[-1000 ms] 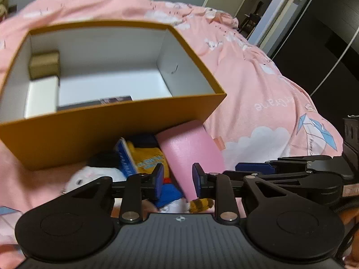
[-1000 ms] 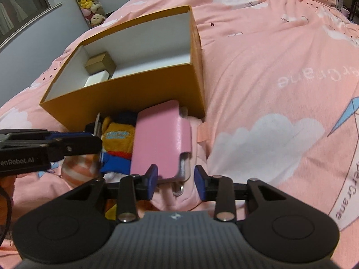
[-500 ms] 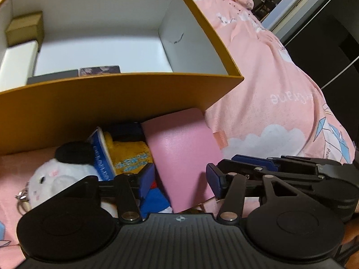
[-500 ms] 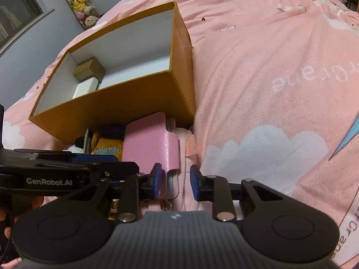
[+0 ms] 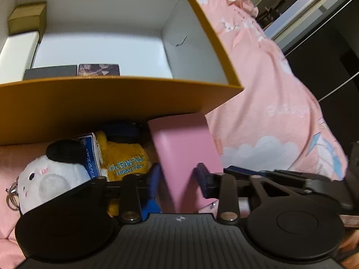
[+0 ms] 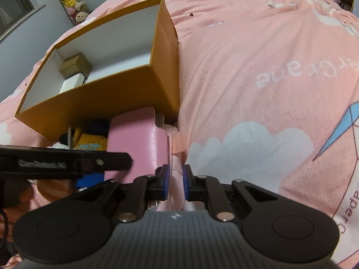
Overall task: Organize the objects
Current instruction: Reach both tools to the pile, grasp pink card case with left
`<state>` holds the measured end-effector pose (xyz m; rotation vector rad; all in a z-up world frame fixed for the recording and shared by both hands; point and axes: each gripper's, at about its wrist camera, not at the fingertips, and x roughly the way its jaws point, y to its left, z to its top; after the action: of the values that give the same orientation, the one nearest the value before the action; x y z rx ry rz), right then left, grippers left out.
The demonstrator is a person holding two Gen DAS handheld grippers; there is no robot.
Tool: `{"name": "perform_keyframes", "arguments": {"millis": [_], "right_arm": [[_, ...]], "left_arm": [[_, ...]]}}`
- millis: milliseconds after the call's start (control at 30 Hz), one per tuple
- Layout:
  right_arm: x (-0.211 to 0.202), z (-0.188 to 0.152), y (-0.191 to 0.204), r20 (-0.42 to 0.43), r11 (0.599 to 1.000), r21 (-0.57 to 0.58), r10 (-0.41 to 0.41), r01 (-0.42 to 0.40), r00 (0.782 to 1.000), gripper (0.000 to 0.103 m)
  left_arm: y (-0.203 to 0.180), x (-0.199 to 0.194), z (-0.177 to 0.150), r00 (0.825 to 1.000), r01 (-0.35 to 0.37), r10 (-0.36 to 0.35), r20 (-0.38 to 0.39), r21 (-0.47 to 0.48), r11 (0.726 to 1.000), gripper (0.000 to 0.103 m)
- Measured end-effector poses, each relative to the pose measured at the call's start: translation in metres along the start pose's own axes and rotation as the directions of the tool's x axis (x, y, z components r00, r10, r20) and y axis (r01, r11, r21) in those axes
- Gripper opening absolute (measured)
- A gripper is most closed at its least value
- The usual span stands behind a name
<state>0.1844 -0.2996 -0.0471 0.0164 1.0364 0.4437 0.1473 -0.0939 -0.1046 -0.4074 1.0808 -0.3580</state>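
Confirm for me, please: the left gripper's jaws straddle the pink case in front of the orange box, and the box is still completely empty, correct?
Not quite. The left gripper does straddle the pink case, but the orange box is not empty. The left wrist view shows a gold box, a white box and two flat items along its near wall.

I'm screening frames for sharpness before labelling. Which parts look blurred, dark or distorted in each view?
Left wrist: the left gripper fingertips and the near edge of the pink case smear with motion; deep shadow under the orange box; fisheye bends its rim.
Right wrist: the left gripper crossing the frame is streaked, its lettering unreadable; the bedspread is evenly lit.
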Motion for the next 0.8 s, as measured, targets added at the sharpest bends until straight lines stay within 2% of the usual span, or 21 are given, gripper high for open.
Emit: {"name": "perform_keyframes", "arguments": {"millis": [167, 367, 400, 567, 633, 700, 800], "right_arm": [[-0.001, -0.001, 0.003, 0.003, 0.999, -0.026, -0.036, 0.036, 0.999, 0.012], [0.002, -0.002, 0.0, -0.001, 0.999, -0.03, -0.046, 0.046, 0.999, 0.012], [0.002, -0.002, -0.001, 0.0, 0.999, -0.026, -0.043, 0.043, 0.999, 0.012], [0.003, -0.003, 0.0, -0.001, 0.999, -0.034, -0.037, 0.037, 0.999, 0.012], [0.002, -0.002, 0.003, 0.0, 0.998, -0.051, -0.043, 0.043, 0.999, 0.011], [0.001, -0.002, 0.006, 0.0, 0.997, -0.06, -0.046, 0.046, 0.999, 0.007], [0.003, -0.001, 0.011, 0.0, 0.997, -0.065, -0.051, 0.051, 0.999, 0.004]], "left_arm": [[0.008, -0.002, 0.002, 0.996, 0.087, -0.085, 0.026, -0.088, 0.992, 0.033], [0.025, 0.021, 0.006, 0.994, 0.103, -0.105, 0.0, -0.212, 0.972, 0.033], [0.025, 0.022, 0.006, 0.995, 0.099, -0.101, 0.001, -0.213, 0.972, 0.034], [0.009, 0.025, 0.004, 1.0, 0.031, -0.031, 0.003, -0.152, 0.988, 0.056], [0.002, 0.028, 0.005, 1.0, 0.016, -0.016, 0.003, -0.125, 0.992, 0.062], [-0.001, 0.029, 0.005, 1.0, 0.007, -0.007, 0.001, -0.105, 0.994, 0.062], [0.0, 0.024, 0.005, 1.0, 0.006, -0.005, 0.011, -0.106, 0.994, 0.051]]}}
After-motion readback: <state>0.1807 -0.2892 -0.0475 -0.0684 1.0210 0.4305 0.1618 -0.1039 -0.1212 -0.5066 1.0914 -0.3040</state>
